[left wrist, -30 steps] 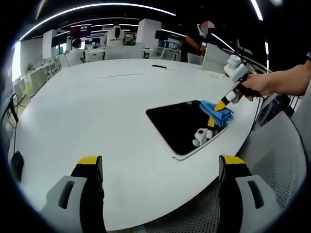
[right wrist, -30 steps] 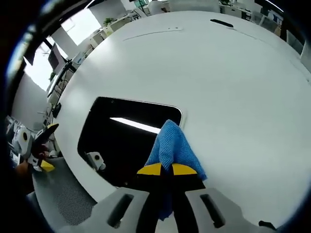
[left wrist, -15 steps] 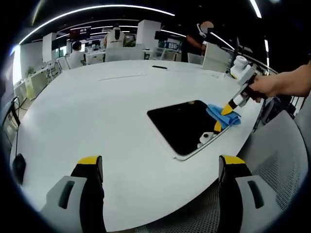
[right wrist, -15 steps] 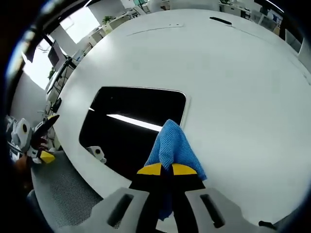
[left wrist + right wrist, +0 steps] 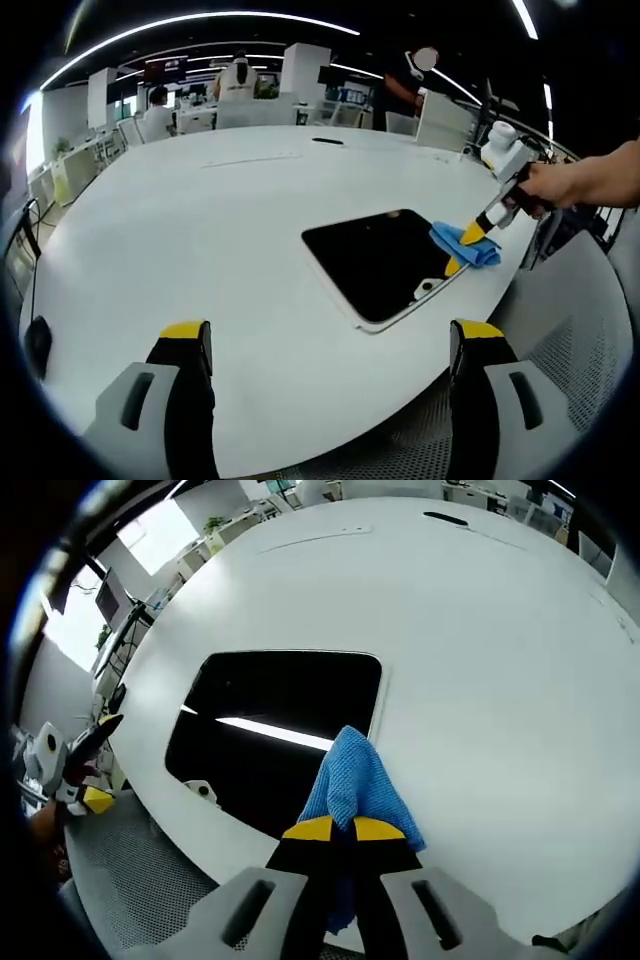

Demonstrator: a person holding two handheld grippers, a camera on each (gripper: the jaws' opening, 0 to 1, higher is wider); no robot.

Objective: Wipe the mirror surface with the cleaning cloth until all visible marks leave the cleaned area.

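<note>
Jaws of the right gripper (image 5: 333, 829) stay clamped on the blue cleaning cloth (image 5: 355, 785), which since a second ago has slid off the glass toward the mirror's (image 5: 378, 258) near corner and now lies at its edge, by the counter (image 5: 200, 230) rim. In the left gripper view, the right gripper (image 5: 473, 235), held in a person's hand (image 5: 560, 185), presses the cloth there. The left gripper (image 5: 330, 345) hangs back with its jaws wide apart, gripping nothing. Mesh chairs (image 5: 590, 350) crowd the counter edge; people (image 5: 238, 75) sit at desks beyond.
</note>
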